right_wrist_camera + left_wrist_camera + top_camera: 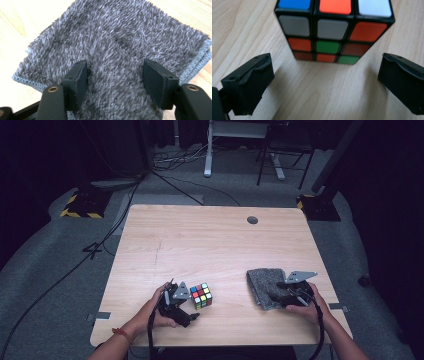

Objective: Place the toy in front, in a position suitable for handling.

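**Both grippers spread: one before the cube, one over the cloth**

The left gripper (186, 306) sits near the front edge of the wooden counter (210, 240), held in the person's left hand (157, 312). Its fingers (249, 85) are spread wide, wider than the puzzle cube (201, 295) that stands just ahead of them. In the left gripper view the cube (332, 30) rests flat on the counter beyond the fingertips, with bare wood between it and both pads; the fingers hold nothing and touch nothing but, perhaps, the counter itself, which cannot be told for sure. The cube's near face shows grey, orange, red and green stickers.

The right gripper (292, 295) is well apart from it, on the right side of the counter, gripped by the right hand (307, 307). Its fingers (76, 82) are also parted, though less widely, and hover over or rest upon a folded grey fluffy cloth (120, 50). The cloth's pile fills the gap between them, yet whether the pads press into it cannot be told. The cloth (265, 285) lies flat, its stitched edge showing at the corners.
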A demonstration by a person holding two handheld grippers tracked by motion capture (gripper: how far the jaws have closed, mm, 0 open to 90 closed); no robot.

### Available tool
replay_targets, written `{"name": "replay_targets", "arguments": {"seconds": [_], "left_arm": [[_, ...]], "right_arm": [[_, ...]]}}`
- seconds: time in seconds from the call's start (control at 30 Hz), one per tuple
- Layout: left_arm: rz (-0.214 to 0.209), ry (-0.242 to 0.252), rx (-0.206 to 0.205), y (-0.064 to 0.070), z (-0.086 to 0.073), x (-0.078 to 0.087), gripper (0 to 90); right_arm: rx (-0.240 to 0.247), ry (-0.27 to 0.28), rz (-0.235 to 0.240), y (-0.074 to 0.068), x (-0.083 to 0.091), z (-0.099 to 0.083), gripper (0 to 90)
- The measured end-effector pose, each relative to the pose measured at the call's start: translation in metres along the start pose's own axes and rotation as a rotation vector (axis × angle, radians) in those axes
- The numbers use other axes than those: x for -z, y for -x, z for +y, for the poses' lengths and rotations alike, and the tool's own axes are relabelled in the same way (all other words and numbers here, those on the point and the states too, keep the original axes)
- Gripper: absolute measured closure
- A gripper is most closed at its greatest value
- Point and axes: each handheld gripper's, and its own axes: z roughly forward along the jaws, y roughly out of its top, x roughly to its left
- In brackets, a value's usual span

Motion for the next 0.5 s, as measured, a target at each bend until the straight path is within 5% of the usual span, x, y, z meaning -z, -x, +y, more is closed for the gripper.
{"name": "replay_targets", "arguments": {"seconds": [0.5], "left_arm": [[-0.024,0.007,-0.034,0.001,0.025,-0.022,1.7]], "right_arm": [[-0.001,0.007,-0.002,-0.002,0.000,-0.001,36.7]]}}
